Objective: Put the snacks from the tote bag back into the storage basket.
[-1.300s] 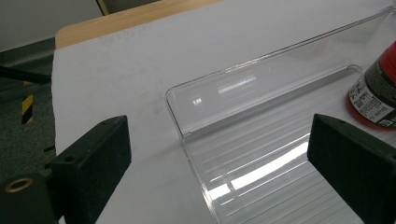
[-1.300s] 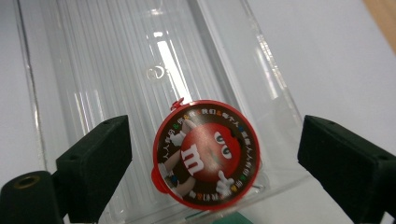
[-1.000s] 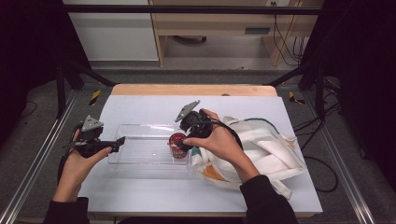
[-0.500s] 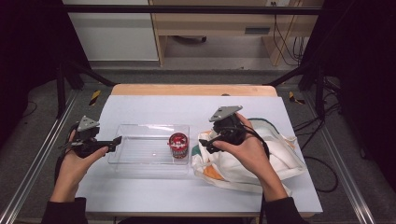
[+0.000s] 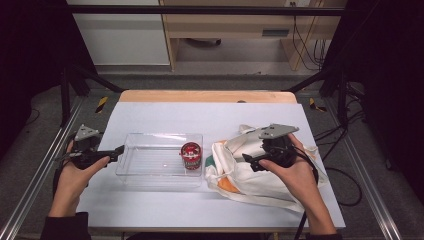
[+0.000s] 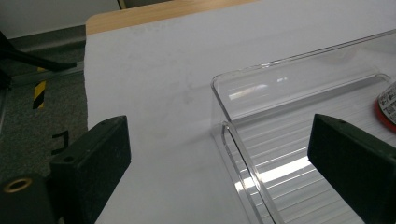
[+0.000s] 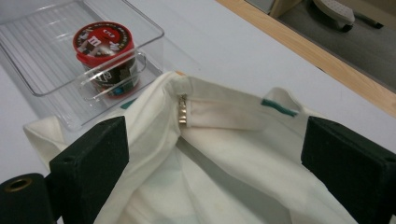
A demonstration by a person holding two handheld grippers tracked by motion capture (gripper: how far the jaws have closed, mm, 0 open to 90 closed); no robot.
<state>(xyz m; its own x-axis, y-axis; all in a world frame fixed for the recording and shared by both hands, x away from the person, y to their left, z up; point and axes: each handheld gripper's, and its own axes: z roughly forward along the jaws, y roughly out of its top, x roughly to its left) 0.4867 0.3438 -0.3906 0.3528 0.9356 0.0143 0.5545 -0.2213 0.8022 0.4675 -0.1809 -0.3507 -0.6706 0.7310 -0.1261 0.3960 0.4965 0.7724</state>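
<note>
Candy tub (image 5: 190, 155) with red lid stands upright inside clear plastic bin (image 5: 150, 172), at the bin's right end, near the end wall. Right gripper (image 5: 251, 161) jaws wide apart, nothing between them, held over white cloth bag (image 5: 245, 180); right hand (image 5: 295, 170) wraps the body, grey plate on top. In right gripper view the jaws frame the bag's (image 7: 224, 154) opening, with a small metal snap (image 7: 183, 111) at the hem and a green tag (image 7: 279, 108) on the rim; tub (image 7: 105, 56) sits in the bin (image 7: 56, 60) just beyond the bag's edge. Bag lies crumpled on the table's right side, its left edge touching the bin's right end. Left gripper (image 5: 116, 150) jaws also spread open, empty, pointing at the bin's left end, just beside it; left hand (image 5: 75, 172) holds it. In left gripper view the bin's corner (image 6: 261, 154) sits between the jaws, tub's red edge (image 6: 386, 105) at far right. White table cover (image 5: 210, 117), wooden edge (image 5: 207, 96) at the far side.
</note>
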